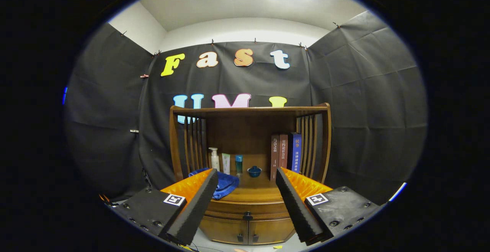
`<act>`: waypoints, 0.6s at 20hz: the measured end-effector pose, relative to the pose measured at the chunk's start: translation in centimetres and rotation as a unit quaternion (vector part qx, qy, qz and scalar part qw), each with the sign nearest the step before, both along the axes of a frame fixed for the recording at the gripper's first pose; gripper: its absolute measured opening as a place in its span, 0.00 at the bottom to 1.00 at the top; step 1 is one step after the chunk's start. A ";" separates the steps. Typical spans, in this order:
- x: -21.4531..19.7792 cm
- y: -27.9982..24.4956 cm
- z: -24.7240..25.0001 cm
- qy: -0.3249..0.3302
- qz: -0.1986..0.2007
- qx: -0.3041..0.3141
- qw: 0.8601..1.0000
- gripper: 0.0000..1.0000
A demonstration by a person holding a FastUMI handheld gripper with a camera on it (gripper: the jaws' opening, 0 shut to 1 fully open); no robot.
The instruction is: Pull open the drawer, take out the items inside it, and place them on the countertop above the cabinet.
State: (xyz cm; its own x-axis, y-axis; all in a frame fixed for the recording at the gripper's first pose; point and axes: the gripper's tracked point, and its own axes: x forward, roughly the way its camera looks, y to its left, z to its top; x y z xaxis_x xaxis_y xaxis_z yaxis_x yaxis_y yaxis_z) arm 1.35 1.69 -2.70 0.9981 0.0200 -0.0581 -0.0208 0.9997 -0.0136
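- While held in front of the cabinet, gripper (247, 175) has its fingers spread wide apart, nothing btwn them, touching nothing; fiducial tags sit on both finger bases.
- Drawer (245, 208): straight ahead & below the fingertips, seen in the gap btwn the fingers; curved wooden front, closed flush w/ the cabinet. Contents hidden.
- Drawer knob (247, 216): dark, centred at lower edge of drawer front, roughly midway btwn the two fingers.
- Cabinet doors (247, 231): pair under the drawer, both closed, small dark pulls side by side at the centre seam.
- Countertop (257, 191): wood, above the drawer, beyond the fingertips; bare at front centre.
- Blue cloth (226, 184): crumpled on countertop, left side, partly behind the left finger.
- Small blue bowl (254, 171): on countertop toward the back, near centre.
- Pump bottle (214, 158), white tube (226, 163), teal bottle (239, 164): upright in a row at the back left, close together.
- Books (286, 154): three, upright, spines out, back right, against the slatted side.
- Hutch (249, 111): wooden top shelf w/ slatted sides, standing on the countertop.
- Backdrop: black cloth wall (363, 102).
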 end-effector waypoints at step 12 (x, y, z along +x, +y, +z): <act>7.1 -0.2 -15.4 0.120 0.003 0.039 0.992 1.00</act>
